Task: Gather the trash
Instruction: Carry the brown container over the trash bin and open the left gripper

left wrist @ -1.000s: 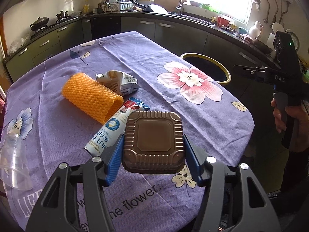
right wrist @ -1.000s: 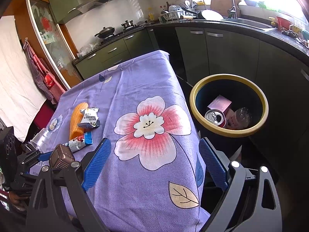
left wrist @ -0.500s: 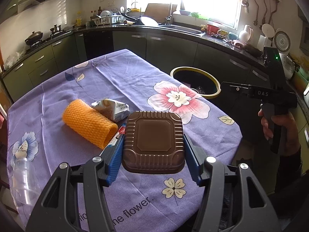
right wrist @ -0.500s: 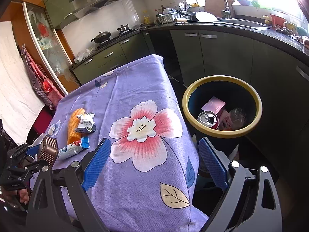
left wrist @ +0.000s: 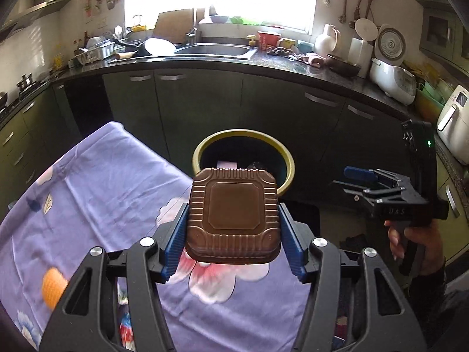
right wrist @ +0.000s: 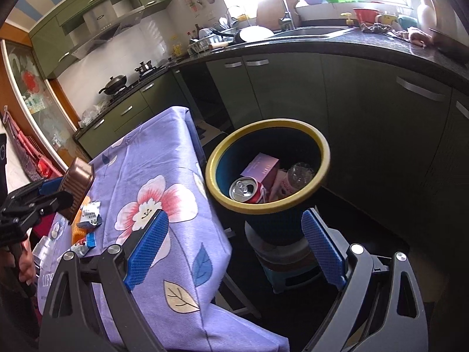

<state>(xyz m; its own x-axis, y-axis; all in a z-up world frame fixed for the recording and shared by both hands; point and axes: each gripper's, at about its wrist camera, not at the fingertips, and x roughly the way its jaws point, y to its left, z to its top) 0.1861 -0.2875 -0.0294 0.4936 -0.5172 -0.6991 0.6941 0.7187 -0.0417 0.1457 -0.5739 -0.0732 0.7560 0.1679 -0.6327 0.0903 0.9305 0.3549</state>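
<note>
My left gripper [left wrist: 233, 236] is shut on a brown ribbed plastic tray [left wrist: 233, 215] and holds it up above the purple flowered tablecloth [left wrist: 96, 205]. The tray also shows in the right wrist view [right wrist: 77, 187]. A dark trash bin with a yellow rim [right wrist: 268, 165] stands beside the table's far edge; it shows behind the tray in the left wrist view [left wrist: 285, 160]. It holds a can [right wrist: 244, 189], a pink box [right wrist: 261, 168] and a clear bottle [right wrist: 297, 176]. My right gripper [right wrist: 234, 248] is open and empty, near the table corner and the bin.
On the table lie an orange mesh sleeve [left wrist: 52, 289], a crumpled snack packet [right wrist: 91, 212], a tube [right wrist: 83, 245] and a clear plastic cup [right wrist: 44, 245]. Dark cabinets [right wrist: 366, 99] and a cluttered counter with a sink [left wrist: 217, 51] run behind the bin.
My left gripper has lifted the brown tray and swung toward the bin, which now sits right behind the tray. The right gripper has moved closer to the bin and stays open.
</note>
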